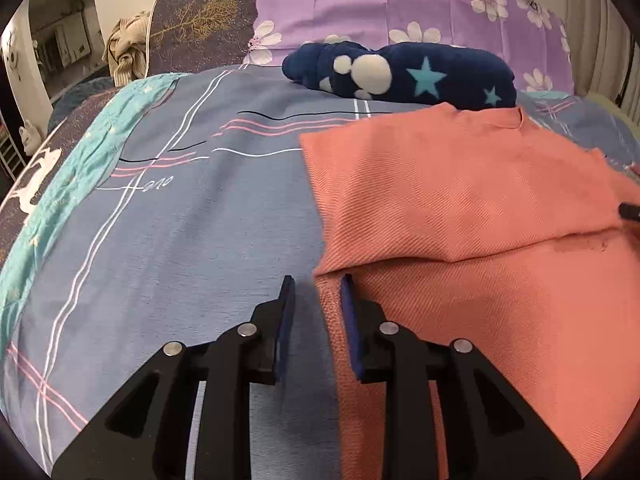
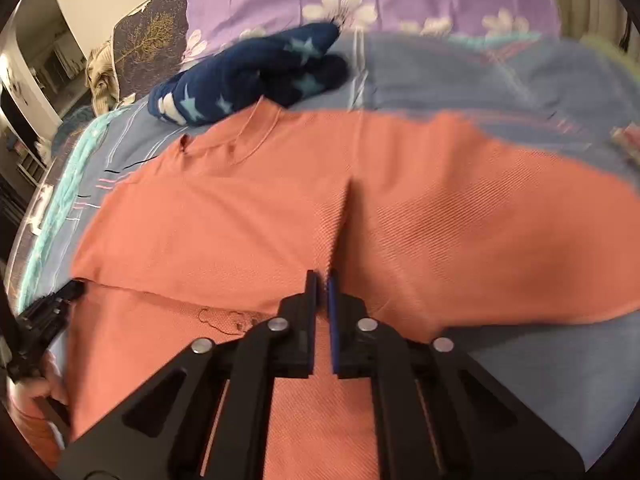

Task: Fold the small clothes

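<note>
A salmon-orange shirt (image 1: pixel 472 208) lies on the blue-grey bedsheet (image 1: pixel 208 224), with one part folded over the rest. My left gripper (image 1: pixel 316 286) is open at the shirt's left edge; its right finger rests against the fabric edge and its left finger is over the sheet. In the right wrist view the shirt (image 2: pixel 240 216) fills the middle. My right gripper (image 2: pixel 322 280) is shut on a raised pinch of the shirt's fabric, which runs up from the fingertips as a ridge. The left gripper (image 2: pixel 60 296) shows at that view's left edge, held by a hand.
A folded navy garment with stars (image 1: pixel 404 74) lies behind the shirt, also in the right wrist view (image 2: pixel 256 76). A purple floral pillow (image 1: pixel 400 4) and a dark tree-print cushion (image 1: pixel 200 28) stand at the back. A turquoise cloth (image 1: pixel 80 168) lies along the left.
</note>
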Demonstrator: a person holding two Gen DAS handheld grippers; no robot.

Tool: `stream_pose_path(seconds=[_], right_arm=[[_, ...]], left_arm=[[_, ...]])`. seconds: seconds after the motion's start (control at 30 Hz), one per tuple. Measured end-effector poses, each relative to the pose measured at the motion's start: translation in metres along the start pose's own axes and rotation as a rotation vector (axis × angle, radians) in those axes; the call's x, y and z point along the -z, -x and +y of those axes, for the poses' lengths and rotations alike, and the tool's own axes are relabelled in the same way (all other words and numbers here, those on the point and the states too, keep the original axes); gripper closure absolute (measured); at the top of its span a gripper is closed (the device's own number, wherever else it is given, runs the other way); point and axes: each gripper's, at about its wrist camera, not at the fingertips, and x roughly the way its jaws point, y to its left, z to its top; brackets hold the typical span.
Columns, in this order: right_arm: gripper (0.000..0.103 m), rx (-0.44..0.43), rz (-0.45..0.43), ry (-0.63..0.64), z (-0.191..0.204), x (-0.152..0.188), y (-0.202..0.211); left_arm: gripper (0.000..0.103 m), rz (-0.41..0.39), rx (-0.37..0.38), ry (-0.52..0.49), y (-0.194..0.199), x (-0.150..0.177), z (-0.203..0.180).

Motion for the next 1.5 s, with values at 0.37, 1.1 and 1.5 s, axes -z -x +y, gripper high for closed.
stream_pose_path(seconds=[0.37, 1.1, 1.5], right_arm=[[0.062, -0.179, 0.069, -0.092, -0.011, 0.004, -0.008], [0.081, -0.181, -0.034, 0.049, 0.017, 0.006, 0.010], [0.070, -0.007, -0.146, -0.128, -0.072, 0.033, 0.044]], left_arm=[[0.075, -0.046, 0.139, -0.022, 0.018, 0.001, 0.005], [0.094, -0.106, 0.182, -0.072, 0.047, -0.022, -0.011], [0.094, 0.022, 0.156, -0.129, -0.028, -0.029, -0.052]])
